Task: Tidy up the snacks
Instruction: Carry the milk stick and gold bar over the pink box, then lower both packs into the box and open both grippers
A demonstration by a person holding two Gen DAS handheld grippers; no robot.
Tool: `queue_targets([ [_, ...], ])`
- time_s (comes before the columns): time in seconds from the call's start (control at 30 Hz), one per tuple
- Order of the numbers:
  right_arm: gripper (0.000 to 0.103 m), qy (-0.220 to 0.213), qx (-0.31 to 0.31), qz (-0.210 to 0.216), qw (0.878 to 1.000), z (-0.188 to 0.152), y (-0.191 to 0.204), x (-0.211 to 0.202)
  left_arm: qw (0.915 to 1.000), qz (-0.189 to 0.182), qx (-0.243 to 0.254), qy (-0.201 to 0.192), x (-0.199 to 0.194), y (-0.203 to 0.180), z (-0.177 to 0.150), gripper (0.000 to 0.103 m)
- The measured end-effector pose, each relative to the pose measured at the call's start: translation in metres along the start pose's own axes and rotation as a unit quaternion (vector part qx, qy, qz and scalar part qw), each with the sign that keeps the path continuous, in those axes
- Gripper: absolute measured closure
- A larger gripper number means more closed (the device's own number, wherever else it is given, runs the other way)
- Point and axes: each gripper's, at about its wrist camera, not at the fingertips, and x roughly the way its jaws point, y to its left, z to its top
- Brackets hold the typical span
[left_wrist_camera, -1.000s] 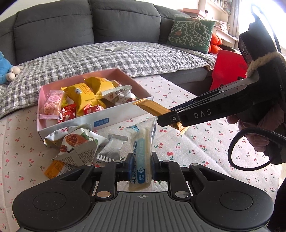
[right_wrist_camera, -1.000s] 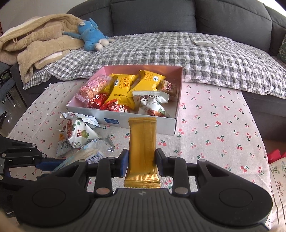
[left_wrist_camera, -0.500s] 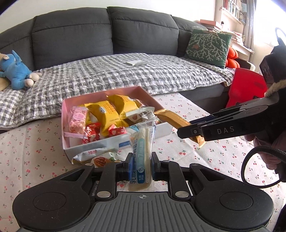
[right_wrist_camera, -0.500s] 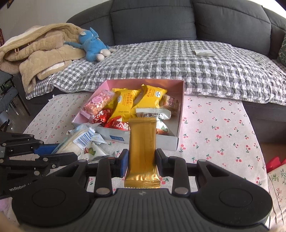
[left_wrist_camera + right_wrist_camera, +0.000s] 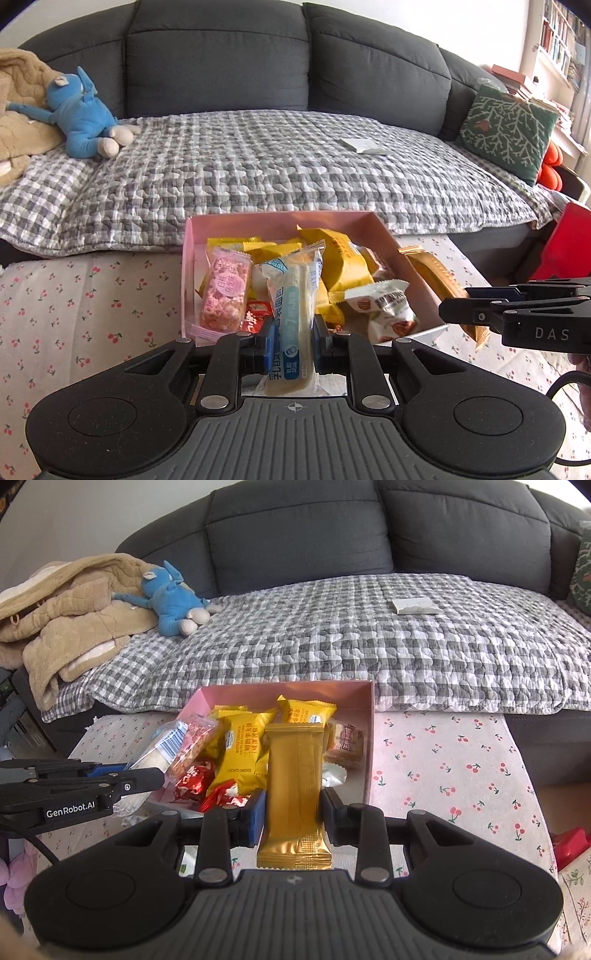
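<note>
Behind your work, dark grey sofa (image 5: 221,55) with a checked quilt (image 5: 258,166) over the seat; blue plush toy (image 5: 86,118) at its left end. Cherry-print tablecloth (image 5: 74,314) carries the pink box (image 5: 391,236), which sits at the table's far edge against the quilt. Since a second ago both grippers have come forward from over the loose wrappers on the cloth, and the box now fills the middle of each view, so you look set to drop both items in. Your left gripper (image 5: 294,341) is clamped, jaws nearly together, on the pale stick snack (image 5: 293,295): clear crinkly film, blue print, soft whitish bar, poised upright over the box's near-left part beside the pink puffed bar (image 5: 223,295). Your right gripper (image 5: 294,823) is pinched on the gold bar (image 5: 295,775): matte foil, flat, crimped ends, standing over the box's near-right part. Yellow pillow packs (image 5: 243,749) and red wrappers (image 5: 192,775) already crowd the floor of the box; free room looks scarce, so the slick films may slide on landing
</note>
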Motion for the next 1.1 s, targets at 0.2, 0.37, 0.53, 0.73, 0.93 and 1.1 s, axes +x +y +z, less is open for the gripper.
queue_targets([
  [0.2, 0.073, 0.006, 0.03, -0.006, 1.0, 0.013, -0.014, 0.028, 0.9982, 0.008, -0.055, 0.023, 0.036, 0.014, 0.011, 0.086],
  [0.37, 0.073, 0.011, 0.03, -0.019, 0.999, 0.021, -0.02, 0.047, 0.9974, 0.022, -0.063, 0.026, 0.056, 0.016, 0.019, 0.086],
  [0.53, 0.073, 0.015, 0.034, -0.023, 0.999, 0.026, -0.023, 0.06, 0.9975, 0.034, -0.057, 0.025, 0.069, 0.014, 0.026, 0.086],
  [0.73, 0.074, 0.012, 0.028, -0.02, 0.999, 0.03, -0.022, 0.066, 0.9971, 0.045, -0.055, 0.026, 0.083, 0.014, 0.033, 0.086],
  [0.93, 0.072, 0.009, 0.026, -0.015, 1.0, 0.034, -0.023, 0.069, 0.9976, 0.048, -0.045, 0.019, 0.089, 0.014, 0.039, 0.085],
  [1.1, 0.059, 0.005, 0.026, -0.023, 0.999, 0.034, -0.023, 0.068, 0.9984, 0.054, -0.012, 0.011, 0.086, 0.006, 0.041, 0.064],
])
